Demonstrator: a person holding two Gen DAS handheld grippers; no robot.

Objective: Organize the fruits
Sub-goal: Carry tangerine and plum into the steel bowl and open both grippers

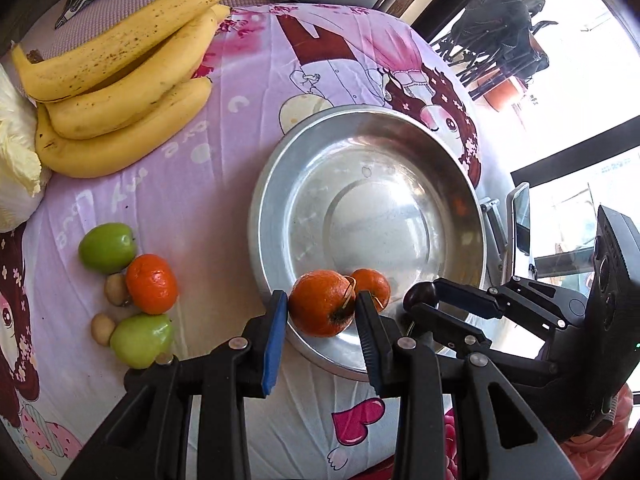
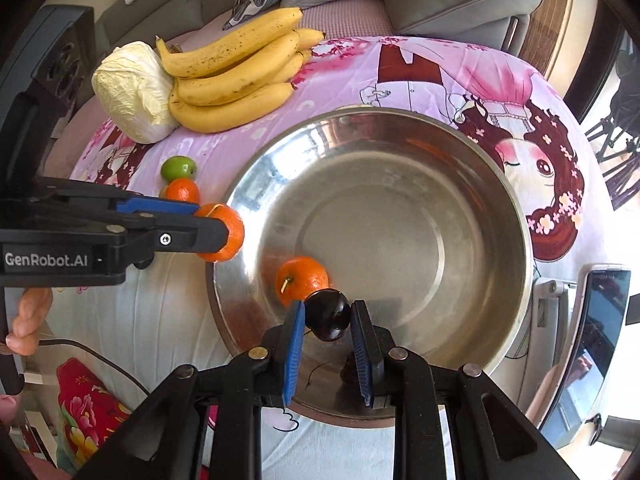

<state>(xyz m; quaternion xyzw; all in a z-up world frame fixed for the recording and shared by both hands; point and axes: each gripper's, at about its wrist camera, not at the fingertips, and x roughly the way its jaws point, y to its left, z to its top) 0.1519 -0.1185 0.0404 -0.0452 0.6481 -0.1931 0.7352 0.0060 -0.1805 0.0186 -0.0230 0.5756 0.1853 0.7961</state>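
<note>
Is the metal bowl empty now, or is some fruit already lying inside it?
Not empty. One orange lies loose inside the metal bowl, near its wall. The rest of the bowl's floor is bare.

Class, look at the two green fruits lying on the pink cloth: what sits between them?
An orange tangerine lies between the upper green fruit and the lower green fruit, with a small brown fruit beside it. The left wrist view shows this.

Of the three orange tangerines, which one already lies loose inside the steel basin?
The small orange tangerine on the round steel basin's near slope. Another sits in the left gripper's jaws; the third rests on the pink cloth.
</note>
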